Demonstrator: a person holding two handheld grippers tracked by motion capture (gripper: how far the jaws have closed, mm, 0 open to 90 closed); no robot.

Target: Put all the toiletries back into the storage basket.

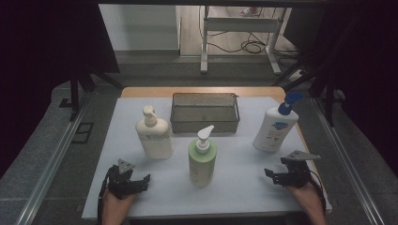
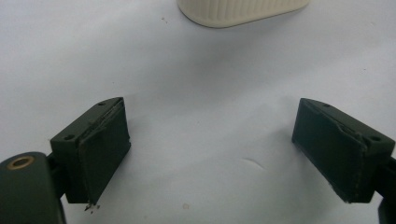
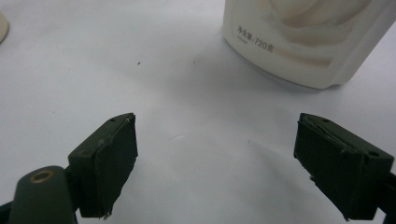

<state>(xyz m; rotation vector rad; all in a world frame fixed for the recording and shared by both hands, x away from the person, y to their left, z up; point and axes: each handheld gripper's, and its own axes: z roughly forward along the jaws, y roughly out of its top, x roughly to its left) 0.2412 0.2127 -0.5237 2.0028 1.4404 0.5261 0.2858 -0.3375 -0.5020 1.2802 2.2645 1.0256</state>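
White sheet: paper-like cover [image 1: 234, 187] over the wooden table; all three bottles stand upright on it, each long axis vertical.
Cream pump bottle [image 1: 153, 133]: centre-left of the high view, just above and slightly right of the left gripper [image 1: 133, 183]; near, not touching.
Blue-capped bottle [image 1: 274, 124]: white body with a blue pump, right of centre in the high view, just above and slightly left of the right gripper [image 1: 271, 177]; near, not touching.
Green pump bottle [image 1: 202, 159]: centre of the high view, between the two grippers, somewhat nearer the left one.
Wire basket [image 1: 205, 123]: dark mesh tray at upper centre, behind the green bottle, nothing visible inside.
Key relation: each gripper has its own bottle straight ahead of its jaws. In the left gripper view the cream base [image 2: 243, 10] sits at the top edge; in the right gripper view the white base [image 3: 303, 39] fills the upper right, offset right of the jaw gap.
Nearer hand: left for the cream bottle, right for the blue-capped one.
Left gripper state: jaws spread wide, only bare sheet between the pads, nothing held.
Right gripper state: jaws spread wide, released, only bare sheet between the pads.
Judgement: neither grasp started; next move is probably a forward reach at a bottle body.
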